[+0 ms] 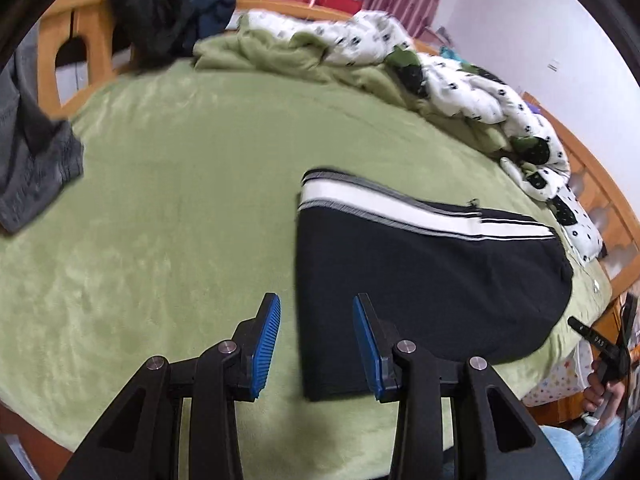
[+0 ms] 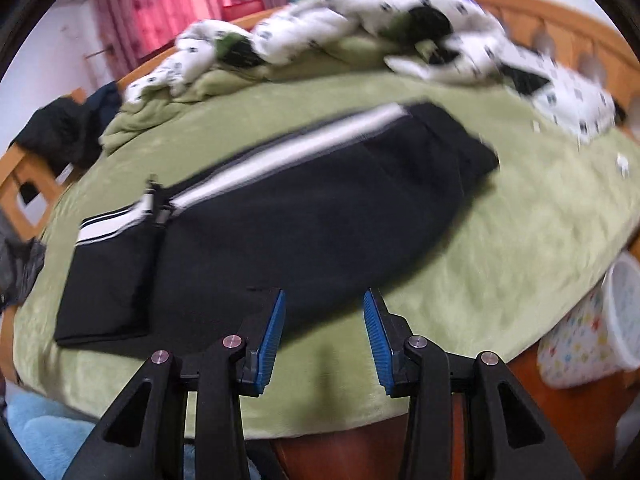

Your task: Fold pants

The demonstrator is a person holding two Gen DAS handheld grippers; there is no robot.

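Black pants [image 1: 420, 280] with a white side stripe lie folded flat on the green bed cover [image 1: 180, 200]. My left gripper [image 1: 316, 308] is open and empty, hovering over the pants' near left edge. In the right wrist view the same pants [image 2: 280, 224] stretch across the bed, a folded-over leg end at the left. My right gripper [image 2: 324, 304] is open and empty, above the pants' near edge. The right gripper's handle and the hand on it show at the far right of the left wrist view [image 1: 604, 352].
A crumpled white and green duvet [image 1: 440, 80] lies along the far side. Dark clothes [image 1: 160, 12] hang on the wooden bed frame [image 1: 80, 40]. A grey garment [image 1: 32, 160] lies at the left. A white basket [image 2: 624, 312] stands beside the bed.
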